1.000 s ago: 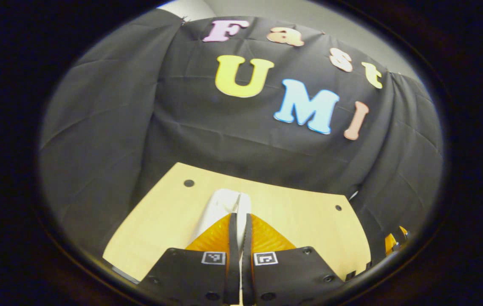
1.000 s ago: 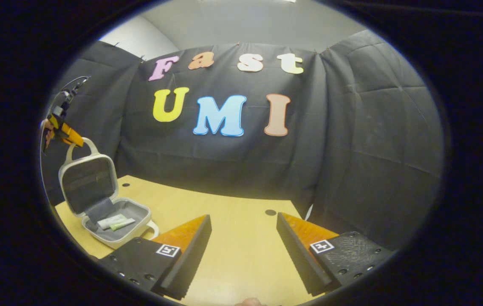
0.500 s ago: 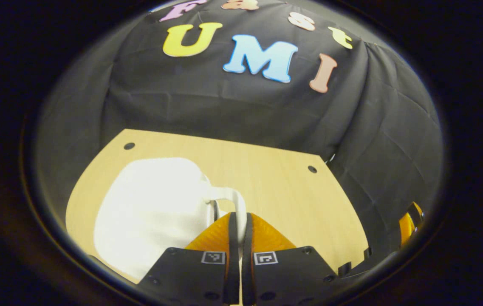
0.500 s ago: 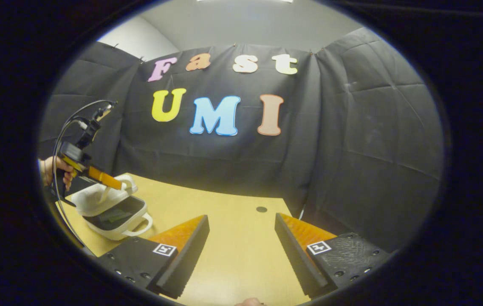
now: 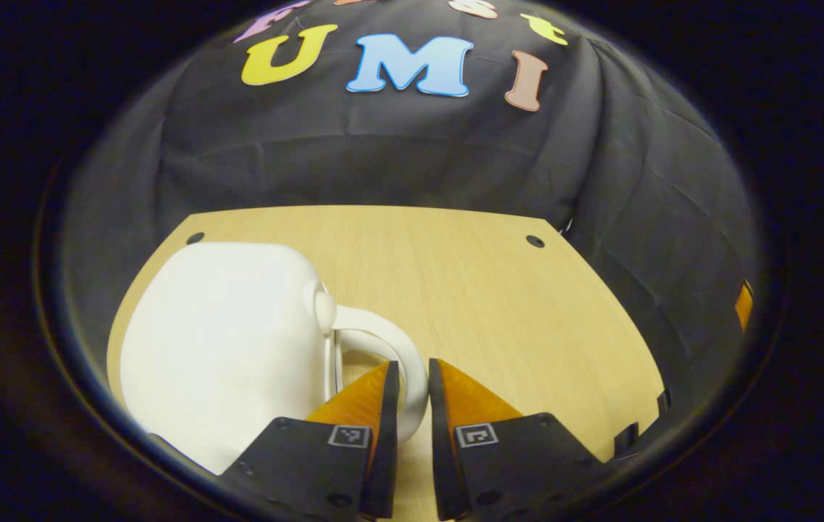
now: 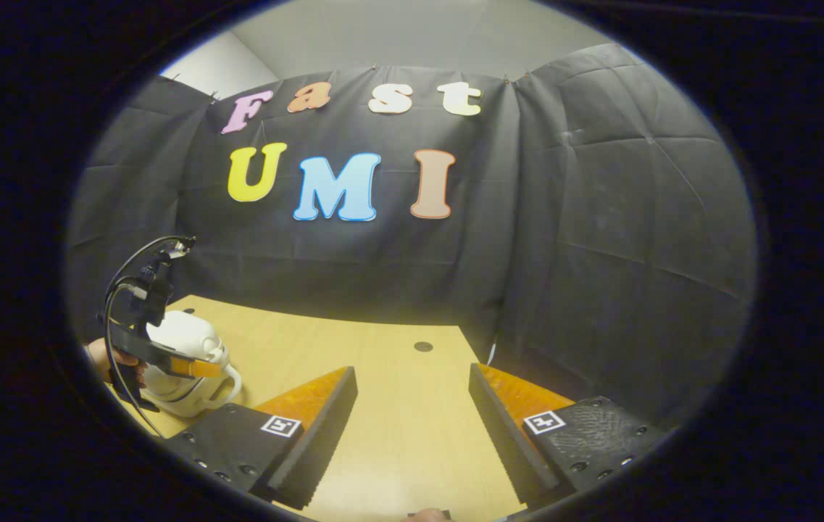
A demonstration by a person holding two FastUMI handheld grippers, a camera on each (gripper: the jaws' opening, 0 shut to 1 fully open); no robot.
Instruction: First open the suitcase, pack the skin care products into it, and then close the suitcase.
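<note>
The small white suitcase (image 5: 223, 341) lies closed on the wooden table (image 5: 498, 304), at the left of the left gripper view. Its looped handle (image 5: 383, 344) curves down into the narrow gap of my left gripper (image 5: 413, 370), whose fingers stand slightly apart around it. In the right gripper view the suitcase (image 6: 183, 337) sits at the far left with the left gripper (image 6: 201, 368) over its handle side and a hand (image 6: 103, 355) behind. My right gripper (image 6: 412, 368) hovers wide open over bare table, holding nothing. The skin care products are hidden inside the case.
Black cloth walls close in the table on the back and both sides. Small dark holes (image 5: 535, 241) mark the tabletop's far corners. The wood (image 6: 383, 348) runs unbroken from the suitcase across to the right gripper.
The lid came down from upright to fully closed, carried by the left gripper on its handle. The left fingers, tight together before, now stand a little apart. The right gripper barely moved.
</note>
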